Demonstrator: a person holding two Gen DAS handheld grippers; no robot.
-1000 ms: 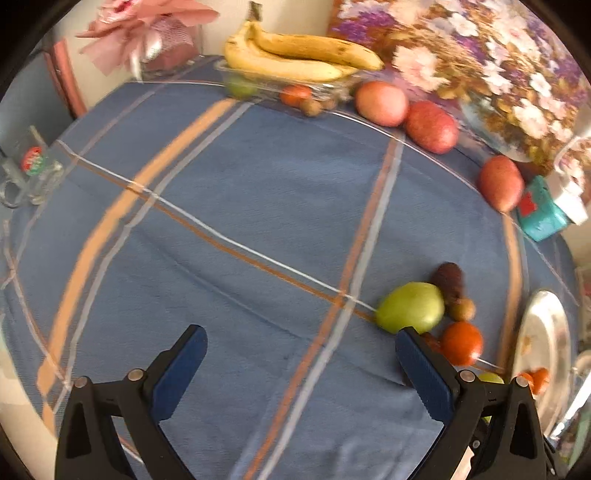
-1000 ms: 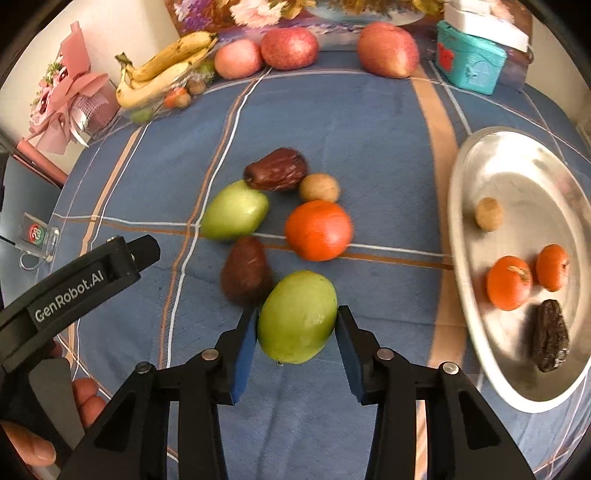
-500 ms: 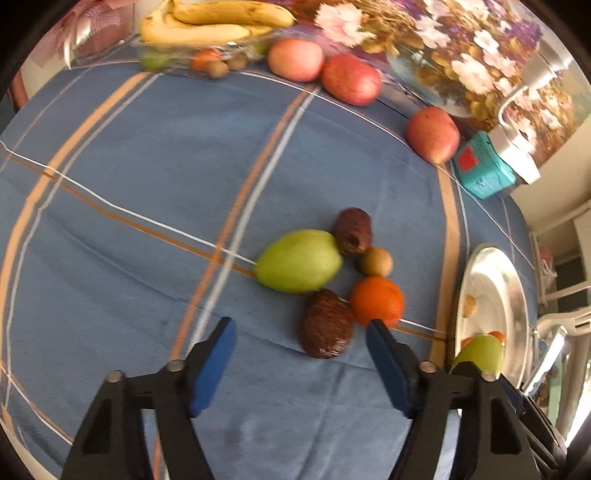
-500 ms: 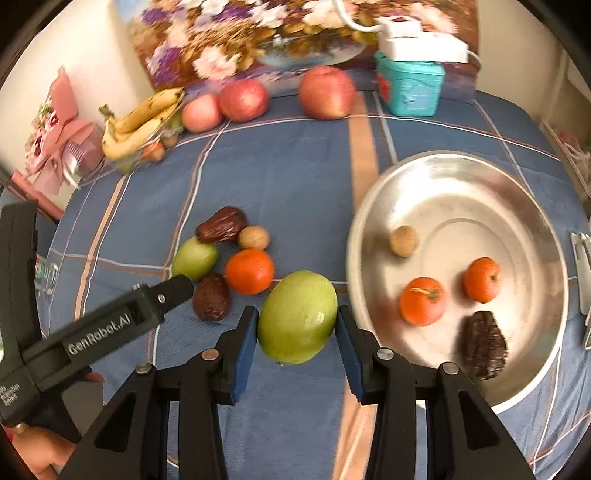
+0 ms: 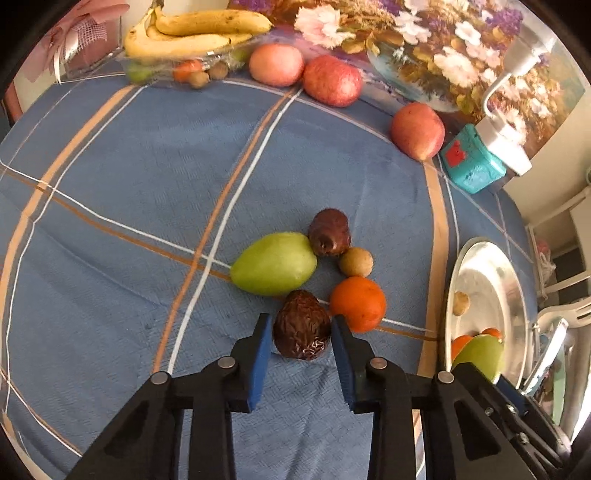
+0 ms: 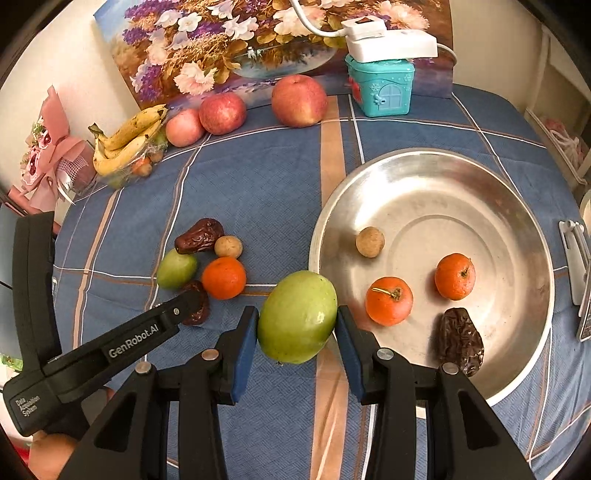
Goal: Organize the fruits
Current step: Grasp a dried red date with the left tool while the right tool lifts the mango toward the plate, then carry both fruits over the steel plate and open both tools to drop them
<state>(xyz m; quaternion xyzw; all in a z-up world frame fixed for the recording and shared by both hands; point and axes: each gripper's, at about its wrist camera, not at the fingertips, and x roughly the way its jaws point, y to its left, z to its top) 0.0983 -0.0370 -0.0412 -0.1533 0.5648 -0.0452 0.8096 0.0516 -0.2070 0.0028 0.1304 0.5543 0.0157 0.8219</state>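
Note:
My right gripper (image 6: 297, 332) is shut on a green mango (image 6: 297, 316), held above the cloth at the left rim of the silver plate (image 6: 524, 229). The plate holds two tangerines (image 6: 388, 300), a small brown fruit (image 6: 369, 242) and a dark date (image 6: 460, 340). My left gripper (image 5: 301, 345) has its jaws closely around a wrinkled dark date (image 5: 302, 329) lying on the blue cloth; contact is not clear. Beside it lie a green mango (image 5: 274, 263), a tangerine (image 5: 357, 304), another date (image 5: 328, 236) and a small brown fruit (image 5: 355, 261).
Along the far edge stand three red apples (image 5: 332, 85), a clear tray of bananas (image 5: 192, 33), a teal house-shaped box (image 5: 471, 164) with a white charger on it, and a flower painting (image 6: 229, 40). A pink bouquet (image 6: 48, 155) stands far left.
My left gripper moved forward and narrowed around the wrinkled date. My right gripper carried the green mango right, up to the plate's rim.

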